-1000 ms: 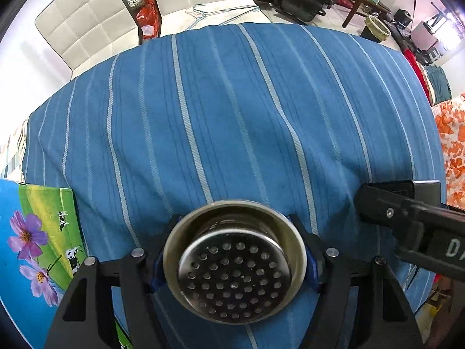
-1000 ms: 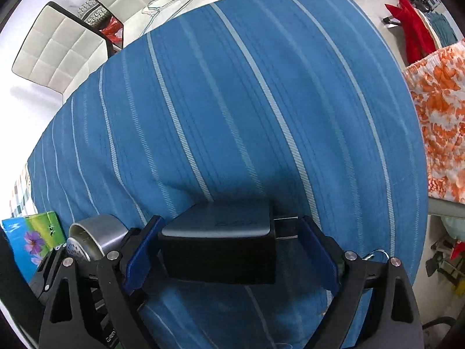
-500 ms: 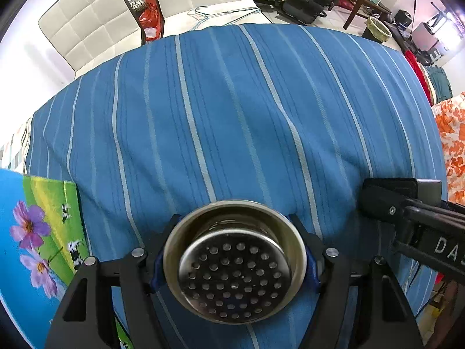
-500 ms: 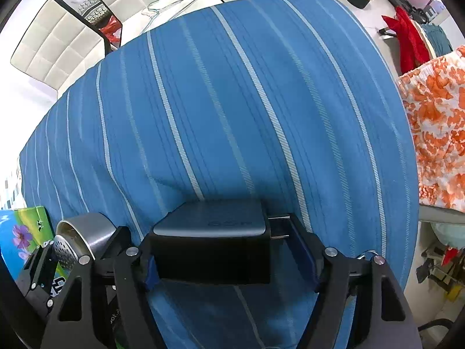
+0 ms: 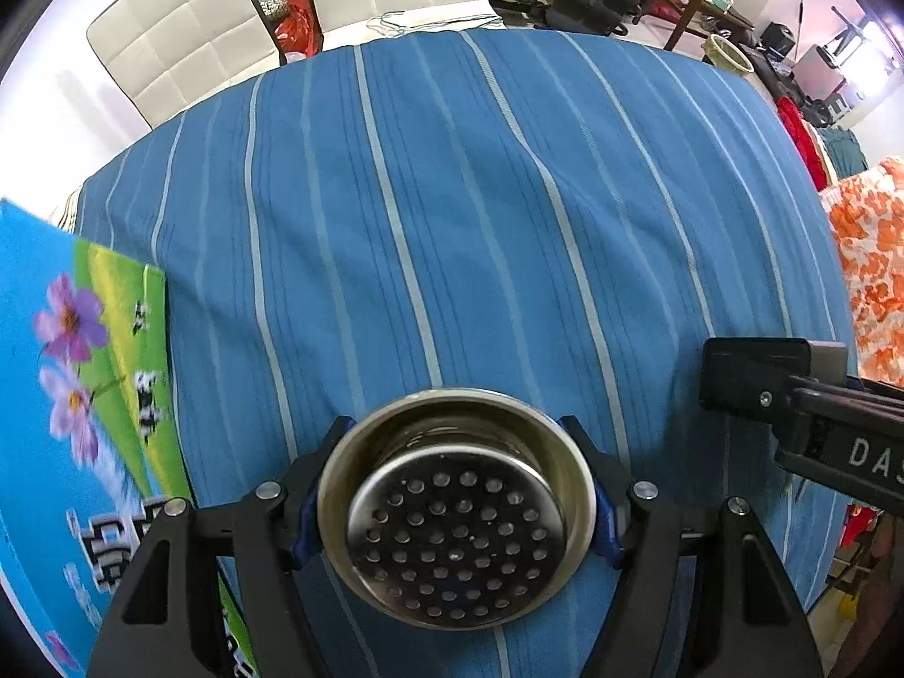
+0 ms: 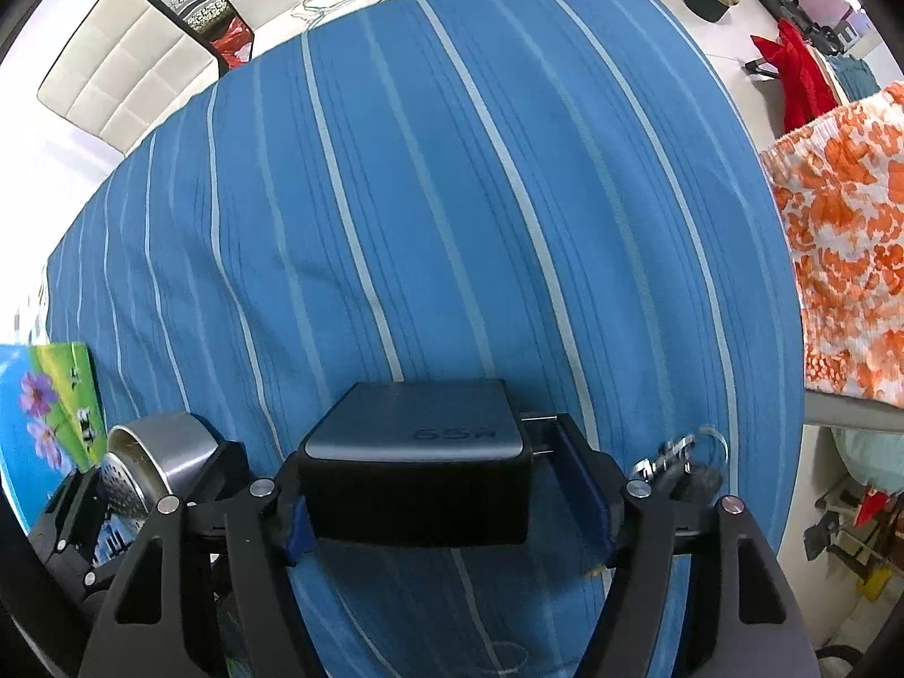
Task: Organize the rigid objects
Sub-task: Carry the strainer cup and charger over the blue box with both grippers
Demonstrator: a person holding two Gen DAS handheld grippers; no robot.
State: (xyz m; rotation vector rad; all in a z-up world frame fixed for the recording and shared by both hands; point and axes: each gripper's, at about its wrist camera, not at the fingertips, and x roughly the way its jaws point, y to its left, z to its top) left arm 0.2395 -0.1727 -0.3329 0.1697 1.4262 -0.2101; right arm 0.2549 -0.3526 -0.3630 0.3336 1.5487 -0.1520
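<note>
1. Since the earlier frame my right jaws have drawn in on the 65W charger (image 6: 415, 472); before, both pads stood off it. Colourful printed box (image 5: 68, 395) at left now fills more of the left wrist view.
2. Right gripper (image 6: 446, 503): jaws clamp the charger, left pad on its body, right pad against its prongs.
3. Left gripper (image 5: 455, 508): jaws clenched on the steel sink strainer (image 5: 456, 525), pads on rim either side, holes facing cam.
4. Step, I'd say: both items held above the striped blue cloth (image 5: 452, 226), carry phase. Next needs a drop spot, probably by the box; can't tell exactly.
5. Key ring (image 6: 678, 460) lies just beside the right jaws.
6. Room: white padded chairs (image 5: 186, 51) behind the counter, orange floral fabric (image 6: 847, 226) at right, floor clutter.
</note>
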